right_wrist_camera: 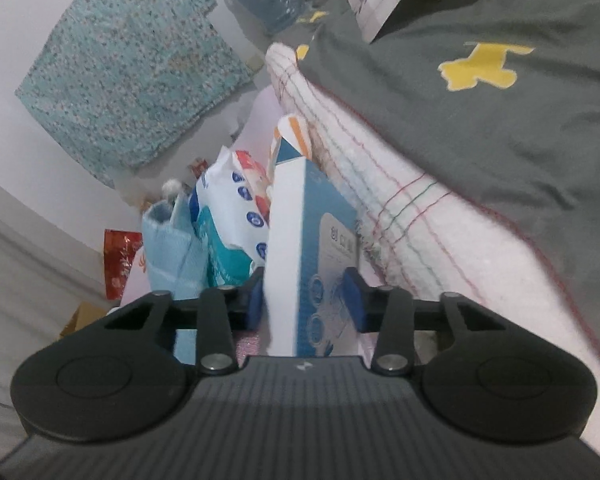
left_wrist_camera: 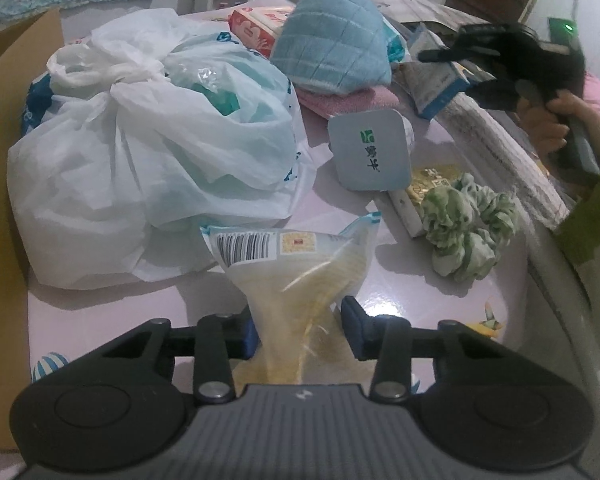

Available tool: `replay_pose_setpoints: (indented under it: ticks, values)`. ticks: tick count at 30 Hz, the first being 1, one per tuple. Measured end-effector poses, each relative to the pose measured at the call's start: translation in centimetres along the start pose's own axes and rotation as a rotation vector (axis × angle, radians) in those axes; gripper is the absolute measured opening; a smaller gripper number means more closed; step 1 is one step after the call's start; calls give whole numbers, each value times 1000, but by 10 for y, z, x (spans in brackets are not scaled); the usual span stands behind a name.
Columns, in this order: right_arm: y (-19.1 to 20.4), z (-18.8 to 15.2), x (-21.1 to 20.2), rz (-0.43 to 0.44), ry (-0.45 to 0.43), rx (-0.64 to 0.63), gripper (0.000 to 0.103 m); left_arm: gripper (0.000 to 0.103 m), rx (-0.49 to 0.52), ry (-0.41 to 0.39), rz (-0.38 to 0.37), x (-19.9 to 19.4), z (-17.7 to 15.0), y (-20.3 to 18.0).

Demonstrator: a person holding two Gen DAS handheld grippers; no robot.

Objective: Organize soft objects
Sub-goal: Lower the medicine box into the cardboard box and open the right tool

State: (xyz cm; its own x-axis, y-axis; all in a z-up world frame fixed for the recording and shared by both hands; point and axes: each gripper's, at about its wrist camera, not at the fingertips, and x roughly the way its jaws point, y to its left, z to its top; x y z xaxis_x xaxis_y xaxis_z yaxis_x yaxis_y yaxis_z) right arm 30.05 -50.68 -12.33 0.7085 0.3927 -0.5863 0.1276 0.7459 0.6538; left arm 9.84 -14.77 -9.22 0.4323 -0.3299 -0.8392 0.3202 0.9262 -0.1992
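Observation:
My left gripper [left_wrist_camera: 300, 330] is shut on a clear packet of yellowish grain [left_wrist_camera: 300, 268] with a barcode label, held above the pale table [left_wrist_camera: 180, 308]. My right gripper [right_wrist_camera: 306, 304] is shut on a blue and white box [right_wrist_camera: 304, 240], held edge-up; the gripper also shows in the left wrist view [left_wrist_camera: 496, 64] at the far right, over the clutter. A folded blue towel [left_wrist_camera: 336, 40] lies on a pink cloth [left_wrist_camera: 348, 102] at the back. A green scrunchie [left_wrist_camera: 468, 224] lies on the right of the table.
Tied white plastic bags [left_wrist_camera: 140, 152] fill the left of the table beside a cardboard box wall [left_wrist_camera: 0, 160]. A grey square lid [left_wrist_camera: 372, 152], a gold box [left_wrist_camera: 424, 188] and a red tissue pack [left_wrist_camera: 256, 26] lie around. A grey blanket [right_wrist_camera: 480, 100] and white towel [right_wrist_camera: 420, 220] are on the right.

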Motion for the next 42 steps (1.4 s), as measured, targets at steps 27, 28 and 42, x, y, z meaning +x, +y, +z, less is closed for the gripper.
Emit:
replay_pose_setpoints:
  ticks: [27,28,42]
  values:
    - [70,-65,-195,52,-192,-88,19,36,6,-184,-72,-101,-5,-11]
    - [78,-70,-201,67,-192,-97,19,36,1,-201,-75,-110,-5,-9]
    - [259,-135,-173,411,35,-288,19,36,-211,-463,38,-243,-14,97]
